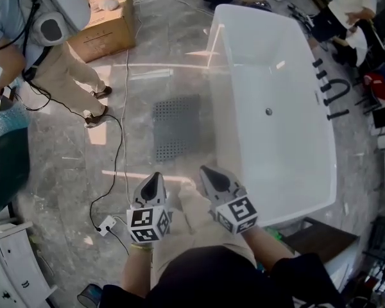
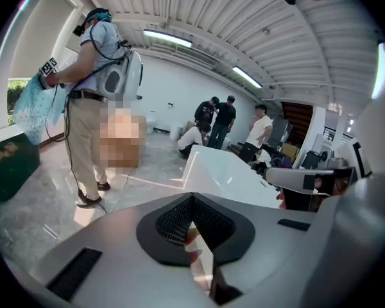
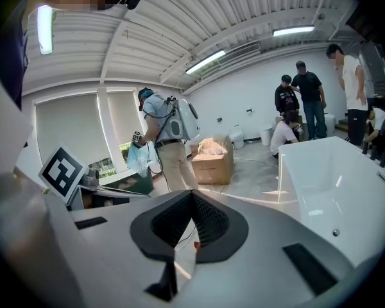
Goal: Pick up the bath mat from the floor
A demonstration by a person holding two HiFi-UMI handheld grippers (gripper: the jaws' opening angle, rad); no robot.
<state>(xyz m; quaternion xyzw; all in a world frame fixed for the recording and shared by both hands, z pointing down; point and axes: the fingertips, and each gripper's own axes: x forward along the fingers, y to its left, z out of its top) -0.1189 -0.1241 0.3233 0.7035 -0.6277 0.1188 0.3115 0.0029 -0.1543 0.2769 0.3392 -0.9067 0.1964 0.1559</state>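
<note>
- Head view: the grey bath mat [image 1: 177,128] lies flat on the marble floor [image 1: 70,165], its right edge just beside the left wall of the white bathtub [image 1: 276,108].
- The left gripper [image 1: 155,178] and right gripper [image 1: 209,173] are side by side at the near edge. Both point toward the mat, are apart from it, and have nothing in their jaws.
- A white cable [image 1: 123,140] runs along the floor left of the mat. A person wearing a backpack [image 1: 51,56] stands at the far left beside a cardboard box [image 1: 106,24].
- Left gripper view: the left gripper [image 2: 192,203] has its jaws pressed together and empty. Beyond them are the bathtub [image 2: 224,171], the person with the backpack [image 2: 93,88] on the left, and a group of people [image 2: 221,120] far off.
- Right gripper view: the right gripper [image 3: 192,199] has its jaws closed together on nothing. The bathtub [image 3: 337,185] is on the right, the cardboard box [image 3: 213,160] far ahead, and the person with the backpack [image 3: 167,130] left of the box.
</note>
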